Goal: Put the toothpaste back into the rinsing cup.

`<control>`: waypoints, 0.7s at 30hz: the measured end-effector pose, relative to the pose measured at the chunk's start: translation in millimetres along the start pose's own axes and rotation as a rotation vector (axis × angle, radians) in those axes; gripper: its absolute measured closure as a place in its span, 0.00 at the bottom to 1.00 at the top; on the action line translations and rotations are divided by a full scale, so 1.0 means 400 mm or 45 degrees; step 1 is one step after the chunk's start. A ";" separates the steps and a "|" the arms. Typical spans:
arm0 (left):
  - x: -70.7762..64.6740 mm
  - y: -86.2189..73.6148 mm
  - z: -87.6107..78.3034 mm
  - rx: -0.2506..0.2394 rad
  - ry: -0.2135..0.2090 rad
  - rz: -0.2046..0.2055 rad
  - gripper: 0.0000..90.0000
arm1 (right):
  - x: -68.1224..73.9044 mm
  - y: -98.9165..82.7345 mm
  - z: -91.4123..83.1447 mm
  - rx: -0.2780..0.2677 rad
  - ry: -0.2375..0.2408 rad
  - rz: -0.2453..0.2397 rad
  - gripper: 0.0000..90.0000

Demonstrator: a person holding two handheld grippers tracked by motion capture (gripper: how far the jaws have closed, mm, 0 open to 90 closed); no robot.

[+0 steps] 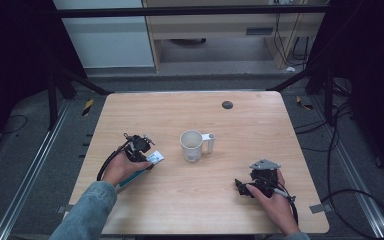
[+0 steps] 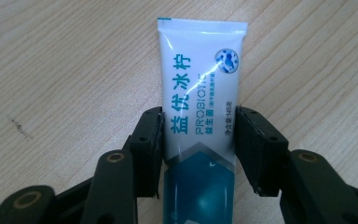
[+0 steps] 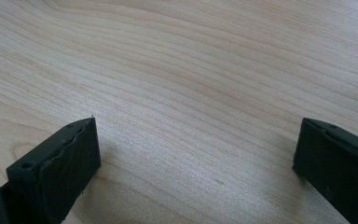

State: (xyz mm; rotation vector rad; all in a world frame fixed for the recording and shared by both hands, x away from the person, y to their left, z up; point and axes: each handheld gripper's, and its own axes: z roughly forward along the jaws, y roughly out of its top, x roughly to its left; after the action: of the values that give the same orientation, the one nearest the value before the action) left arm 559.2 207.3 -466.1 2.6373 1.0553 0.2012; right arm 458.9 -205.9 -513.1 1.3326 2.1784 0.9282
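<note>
Currently I'm clamping my left gripper [image 2: 199,140] across the toothpaste tube [image 2: 200,88] mid-body for a balanced lift, w/ right gripper [image 3: 196,154] idling wide open.

Place: it looked like a lab or test room, not a home.
Table [image 1: 190,210]: a bare wooden top stood alone on a grey floor.
Frame [image 1: 190,10]: dark metal bars and struts ran around it.
Cables [image 1: 337,150]: black leads trailed loose over the floor (several of them).
Tape [image 1: 88,106]: yellow-black hazard marks lay beside the floor rails.
</note>
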 end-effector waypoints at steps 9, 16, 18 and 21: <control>0.001 0.003 0.002 0.011 -0.009 -0.007 0.60 | 0.000 0.000 0.000 0.000 -0.001 -0.002 0.01; 0.000 0.004 0.000 0.015 -0.019 -0.006 0.64 | 0.000 0.000 0.000 0.000 0.000 -0.001 0.01; -0.002 0.005 -0.001 0.020 -0.020 -0.001 0.65 | 0.000 0.000 0.000 -0.001 0.000 -0.001 0.01; -0.003 0.005 -0.003 0.021 -0.017 0.002 0.67 | 0.000 0.000 0.000 -0.001 -0.001 -0.001 0.01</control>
State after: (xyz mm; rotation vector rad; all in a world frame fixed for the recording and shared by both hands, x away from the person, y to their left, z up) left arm 559.5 205.5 -464.5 2.6504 1.0549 0.1757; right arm 458.9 -205.9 -513.2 1.3316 2.1779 0.9280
